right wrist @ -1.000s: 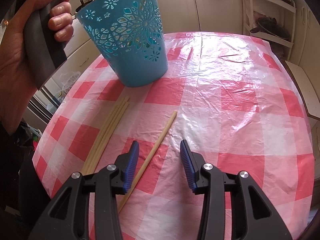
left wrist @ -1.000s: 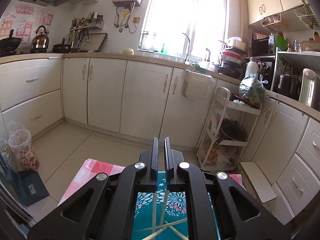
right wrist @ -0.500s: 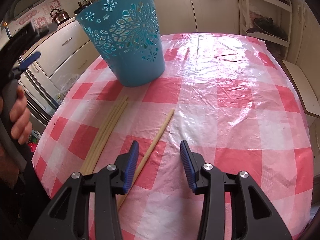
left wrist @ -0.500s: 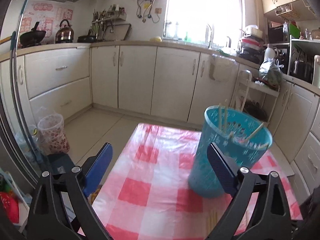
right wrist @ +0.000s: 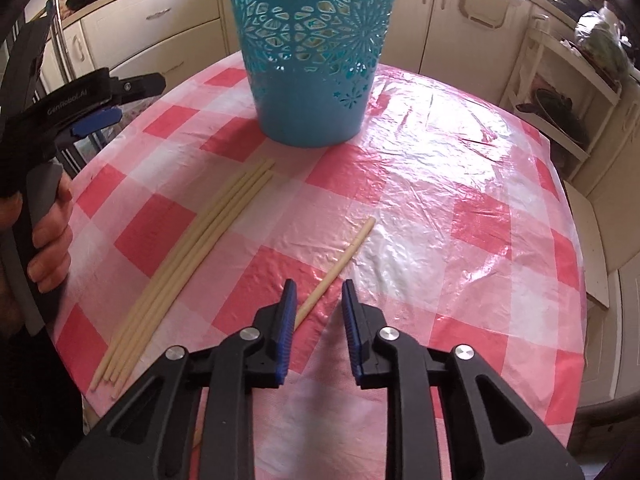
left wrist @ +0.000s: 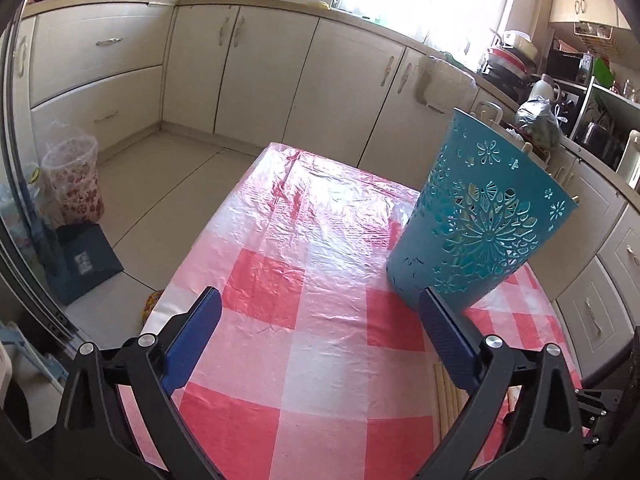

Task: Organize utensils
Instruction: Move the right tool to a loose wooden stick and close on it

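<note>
A teal cut-out basket stands upright on the red-and-white checked table; chopsticks show through its holes. It also shows in the left wrist view. A bundle of pale chopsticks lies left of centre. A single chopstick lies with its near part between the jaws of my right gripper, which is open, low over the table. My left gripper is wide open and empty above the table's left side; it also shows in the right wrist view.
Cream kitchen cabinets ring the room. A white rack stands right of the table. A plastic bin and a dark box sit on the floor at the left.
My left gripper opened over the basket, then pulled back and down to the table's left side. My right gripper moved forward so that the single chopstick lies between its jaws.
</note>
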Available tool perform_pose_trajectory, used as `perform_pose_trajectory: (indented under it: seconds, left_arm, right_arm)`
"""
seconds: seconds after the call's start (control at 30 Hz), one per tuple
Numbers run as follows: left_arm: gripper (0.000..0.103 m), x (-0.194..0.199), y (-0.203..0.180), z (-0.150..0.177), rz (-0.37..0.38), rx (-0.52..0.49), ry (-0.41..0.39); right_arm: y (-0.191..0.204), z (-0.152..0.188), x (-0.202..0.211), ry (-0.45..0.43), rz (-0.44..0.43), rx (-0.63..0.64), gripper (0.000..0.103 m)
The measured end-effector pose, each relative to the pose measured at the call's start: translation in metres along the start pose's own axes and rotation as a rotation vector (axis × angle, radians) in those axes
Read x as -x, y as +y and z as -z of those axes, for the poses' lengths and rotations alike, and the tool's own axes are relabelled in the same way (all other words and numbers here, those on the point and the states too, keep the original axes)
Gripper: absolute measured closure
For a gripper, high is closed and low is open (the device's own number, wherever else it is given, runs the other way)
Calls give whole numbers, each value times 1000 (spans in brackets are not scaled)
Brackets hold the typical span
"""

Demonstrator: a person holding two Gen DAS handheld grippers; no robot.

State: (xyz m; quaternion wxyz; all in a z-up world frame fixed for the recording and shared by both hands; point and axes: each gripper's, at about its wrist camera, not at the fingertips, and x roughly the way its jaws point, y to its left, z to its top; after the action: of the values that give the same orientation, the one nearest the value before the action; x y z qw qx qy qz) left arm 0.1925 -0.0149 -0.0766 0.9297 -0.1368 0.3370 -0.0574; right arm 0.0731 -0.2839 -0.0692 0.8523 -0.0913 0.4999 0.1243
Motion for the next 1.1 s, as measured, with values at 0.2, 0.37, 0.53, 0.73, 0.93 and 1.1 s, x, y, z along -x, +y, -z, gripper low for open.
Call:
perform_pose_trajectory:
  seconds: [0.2, 0.37, 0.53, 0.73, 0.93, 1.1]
  left_arm:
    - [8, -5, 3, -1, 26, 34, 19]
    - [8, -6, 0, 0, 31, 24, 18]
    - [8, -6, 1, -1, 35, 34, 21]
    - [8, -7, 0, 0, 35, 37, 24]
    - [8, -6, -2, 1, 30, 27, 22]
    - [8, -7, -3, 1, 26, 17, 24]
  right_arm:
    - [-14, -3, -1, 62, -44, -27, 92]
    - [-22, -10, -8, 51, -30, -148, 92]
    - [-6, -14, -8, 61, -26, -62, 94]
    - [-9, -16, -9, 109, -20, -42, 89]
    - [-7, -12, -9, 85, -8, -44, 87]
    - [-7, -6, -6, 50, -14, -63, 95]
